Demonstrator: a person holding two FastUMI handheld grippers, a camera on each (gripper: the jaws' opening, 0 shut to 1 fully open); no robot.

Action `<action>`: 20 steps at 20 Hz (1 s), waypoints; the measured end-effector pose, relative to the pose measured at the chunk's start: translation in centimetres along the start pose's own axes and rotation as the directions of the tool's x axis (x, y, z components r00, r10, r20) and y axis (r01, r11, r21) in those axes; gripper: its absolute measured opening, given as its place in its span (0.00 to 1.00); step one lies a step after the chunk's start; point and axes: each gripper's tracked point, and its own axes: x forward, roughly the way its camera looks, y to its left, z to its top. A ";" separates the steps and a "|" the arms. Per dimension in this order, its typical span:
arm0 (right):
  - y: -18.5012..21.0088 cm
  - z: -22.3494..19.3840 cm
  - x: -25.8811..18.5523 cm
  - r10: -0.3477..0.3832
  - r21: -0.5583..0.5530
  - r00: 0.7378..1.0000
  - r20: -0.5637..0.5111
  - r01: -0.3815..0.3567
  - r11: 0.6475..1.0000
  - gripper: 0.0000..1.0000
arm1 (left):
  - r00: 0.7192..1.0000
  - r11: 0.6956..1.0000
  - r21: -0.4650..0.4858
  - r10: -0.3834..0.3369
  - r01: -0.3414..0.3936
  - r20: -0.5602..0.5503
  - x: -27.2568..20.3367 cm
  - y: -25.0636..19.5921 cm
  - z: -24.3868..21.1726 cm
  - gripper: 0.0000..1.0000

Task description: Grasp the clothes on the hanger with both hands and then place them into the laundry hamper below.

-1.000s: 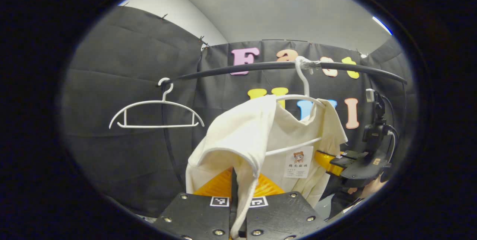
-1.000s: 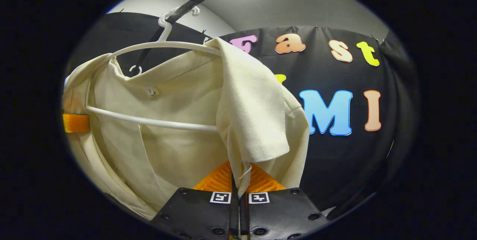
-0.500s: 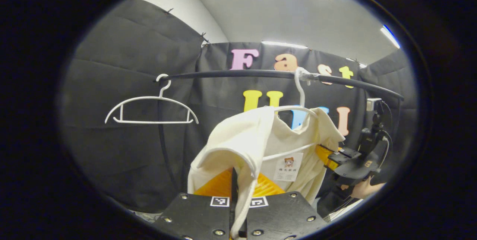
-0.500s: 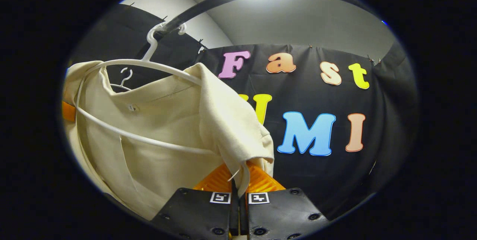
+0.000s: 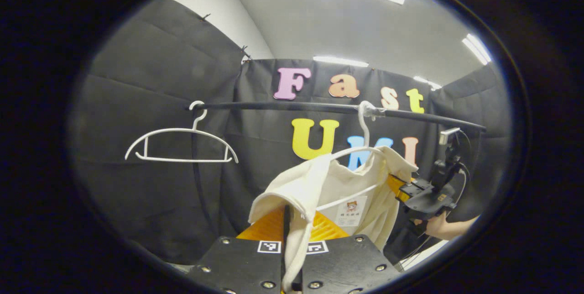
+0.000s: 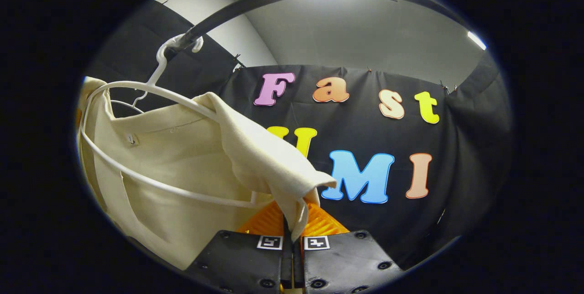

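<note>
As both hand-held grippers (image 5: 292, 239) (image 6: 292, 234), each pinching a sleeve, drop below the rail (image 5: 319, 107), the shirt (image 6: 182, 170) slides off its hanger (image 6: 150, 88).

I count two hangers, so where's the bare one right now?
In the left gripper view, the bare hanger hangs at the left end of the rail, apart from the hanger carrying the cream shirt further right.

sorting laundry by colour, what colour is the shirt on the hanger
Cream, an off-white; the shirt shows best in the right gripper view.
</note>
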 end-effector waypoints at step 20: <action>-3.9 3.4 6.4 -0.124 -0.059 0.982 0.142 0.133 0.989 0.02 | 0.995 0.994 0.108 -0.036 0.025 0.097 -0.9 8.0 6.0 0.02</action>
